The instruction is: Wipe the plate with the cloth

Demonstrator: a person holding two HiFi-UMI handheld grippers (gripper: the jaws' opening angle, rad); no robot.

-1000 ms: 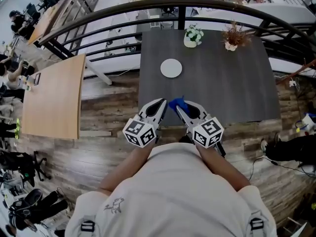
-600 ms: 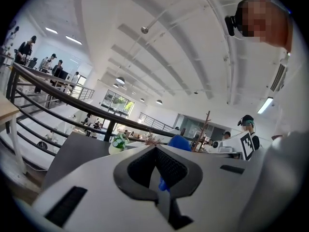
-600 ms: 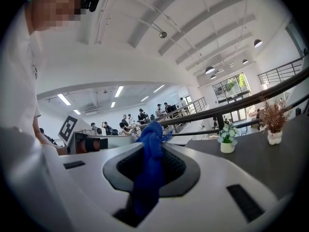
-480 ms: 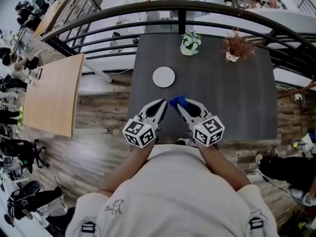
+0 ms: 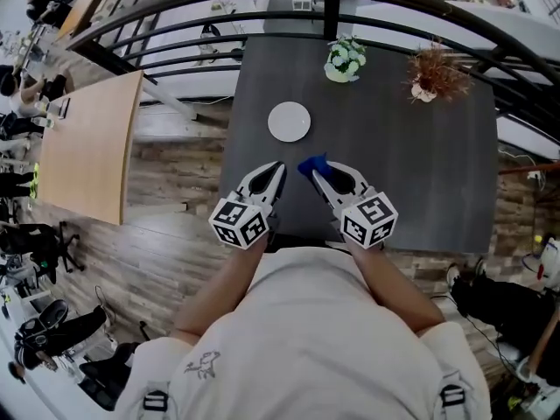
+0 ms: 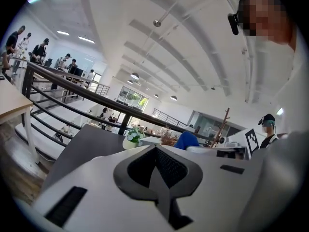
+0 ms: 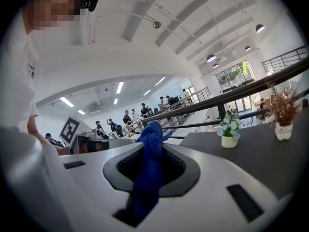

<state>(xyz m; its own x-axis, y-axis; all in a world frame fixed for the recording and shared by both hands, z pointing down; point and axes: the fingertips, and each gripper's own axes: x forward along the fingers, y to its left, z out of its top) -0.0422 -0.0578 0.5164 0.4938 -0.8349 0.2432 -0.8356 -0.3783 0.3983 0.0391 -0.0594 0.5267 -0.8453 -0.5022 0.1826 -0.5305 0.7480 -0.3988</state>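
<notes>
A round white plate (image 5: 289, 122) lies on the dark table (image 5: 394, 164), left of its middle. My right gripper (image 5: 311, 171) is shut on a blue cloth (image 5: 311, 164), which bunches up past the fingertips; in the right gripper view the cloth (image 7: 148, 173) runs down between the closed jaws. My left gripper (image 5: 278, 168) is shut with nothing in it, its jaws (image 6: 157, 151) pressed together. Both grippers hover over the near edge of the table, short of the plate. The blue cloth (image 6: 186, 140) also peeks over the left gripper's body.
A small white pot of flowers (image 5: 344, 60) and a pot of dried twigs (image 5: 432, 75) stand at the table's far edge. A dark curved railing (image 5: 175, 11) runs behind the table. A wooden table (image 5: 83, 147) stands at the left, over plank flooring.
Both grippers have moved forward over the table's near edge, closer to the plate. The cloth stays clamped in the right gripper.
</notes>
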